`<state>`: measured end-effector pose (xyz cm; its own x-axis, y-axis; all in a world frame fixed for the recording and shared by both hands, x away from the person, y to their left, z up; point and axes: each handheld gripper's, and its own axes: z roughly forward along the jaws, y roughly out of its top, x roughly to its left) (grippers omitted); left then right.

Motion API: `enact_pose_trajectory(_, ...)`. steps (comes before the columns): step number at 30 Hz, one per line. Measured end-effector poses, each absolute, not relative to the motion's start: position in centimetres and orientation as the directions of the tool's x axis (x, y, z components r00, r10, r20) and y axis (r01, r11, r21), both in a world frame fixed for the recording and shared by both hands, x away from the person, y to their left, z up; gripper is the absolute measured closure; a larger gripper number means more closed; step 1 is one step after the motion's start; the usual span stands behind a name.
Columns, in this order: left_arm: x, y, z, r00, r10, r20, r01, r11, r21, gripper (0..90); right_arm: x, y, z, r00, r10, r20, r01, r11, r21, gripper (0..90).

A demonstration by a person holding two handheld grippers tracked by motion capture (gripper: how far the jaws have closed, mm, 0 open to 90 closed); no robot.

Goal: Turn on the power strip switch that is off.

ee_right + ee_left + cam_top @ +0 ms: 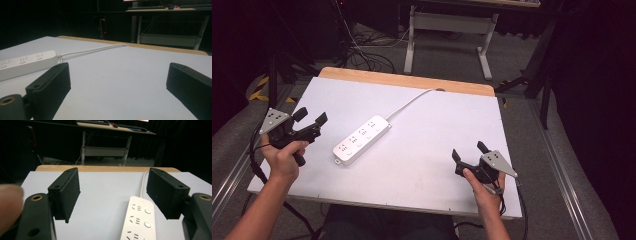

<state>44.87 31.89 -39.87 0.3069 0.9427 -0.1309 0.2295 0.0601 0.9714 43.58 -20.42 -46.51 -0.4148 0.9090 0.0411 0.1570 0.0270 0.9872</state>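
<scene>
— What's lying on the table (422, 165) from where you're standing?

— A white power strip (362, 139), lying flat and slantwise a little left of the middle of the white tabletop. Three sets of sockets are facing up, each with a round button beside it. Its white cord (409, 103) is running off toward the far wooden edge of the table.

— And the person's hands?

— The left hand (284, 157) is gripping the left gripper (311, 117) near the left edge of the table, just beside the near end of the strip but not touching it. Its jaws are standing wide apart with nothing between them.

— What is its own camera seeing?

— In the left gripper view the power strip (138, 218) is lying on the table ahead, closer to the right-hand jaw, with the cord (143, 183) trailing away behind it. A blurred fingertip is showing at the left edge.

— The other side?

— The right hand (484, 192) is holding the right gripper (469, 151) over the near right part of the table, well apart from the strip. Its jaws are also spread wide and are holding nothing. In the right gripper view the strip (25, 63) is sitting off to the left, beyond the left-hand jaw, and bare white tabletop is lying between the two jaws.

— Anything around the table?

— Grey carpet, dark surroundings, and a white desk frame (449, 35) standing beyond the far edge.
</scene>
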Motion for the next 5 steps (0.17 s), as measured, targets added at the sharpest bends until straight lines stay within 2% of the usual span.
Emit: enact_pose_trajectory(5,45.06,31.9,-40.0,0.304,0.942,-0.142,0.223,0.074,0.972,23.0,43.65,-20.46,-46.58,-0.417,0.908,0.042,0.158,0.026,0.987,6.0)
